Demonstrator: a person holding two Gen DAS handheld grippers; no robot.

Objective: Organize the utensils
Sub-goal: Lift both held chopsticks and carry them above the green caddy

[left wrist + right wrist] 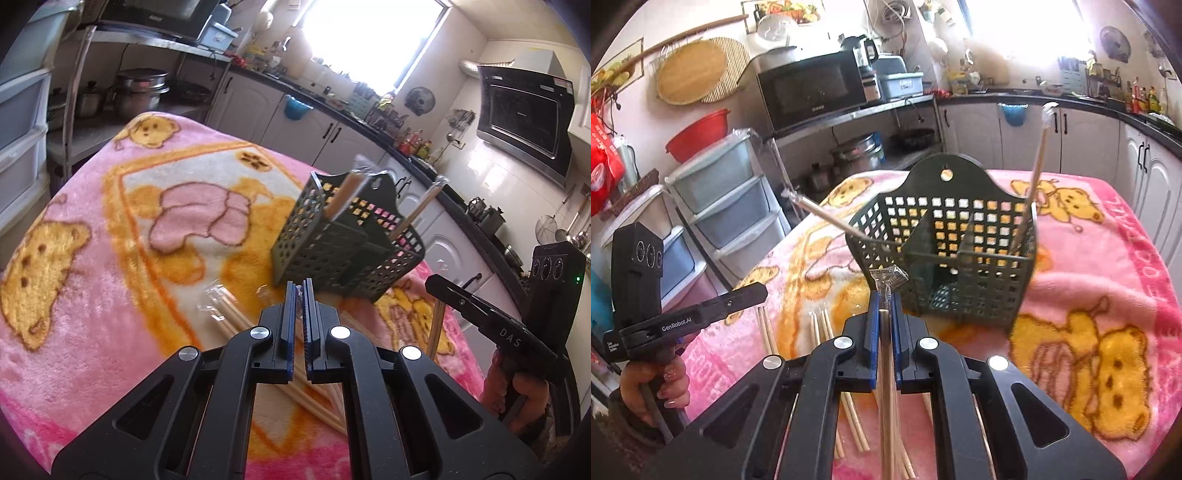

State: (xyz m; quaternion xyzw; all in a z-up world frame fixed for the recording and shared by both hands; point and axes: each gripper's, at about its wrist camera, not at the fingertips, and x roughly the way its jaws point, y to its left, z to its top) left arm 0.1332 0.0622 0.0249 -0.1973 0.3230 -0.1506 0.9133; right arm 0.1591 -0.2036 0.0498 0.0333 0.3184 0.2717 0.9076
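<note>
A dark green perforated utensil basket [332, 251] [964, 266] stands on the pink blanket. Two wrapped chopstick pairs lean in it, one at the left [827, 218] and one at the right [1038, 158]. My right gripper [885, 306] is shut on another wrapped chopstick pair [885, 354] just in front of the basket, the wrapper tip poking out above the pads. My left gripper [300, 295] is shut too. A sliver of clear wrapper shows between its pads, and a chopstick pair [766, 328] hangs under its tip. Several loose chopsticks [229, 314] [855, 421] lie on the blanket below.
The pink bear-print blanket [92, 295] [1108, 280] covers the table. Plastic drawers [727, 206] and a shelf with a microwave [812, 88] and pots stand to the left. Kitchen cabinets [332, 136] run behind. A hand [653, 384] grips the left tool's handle.
</note>
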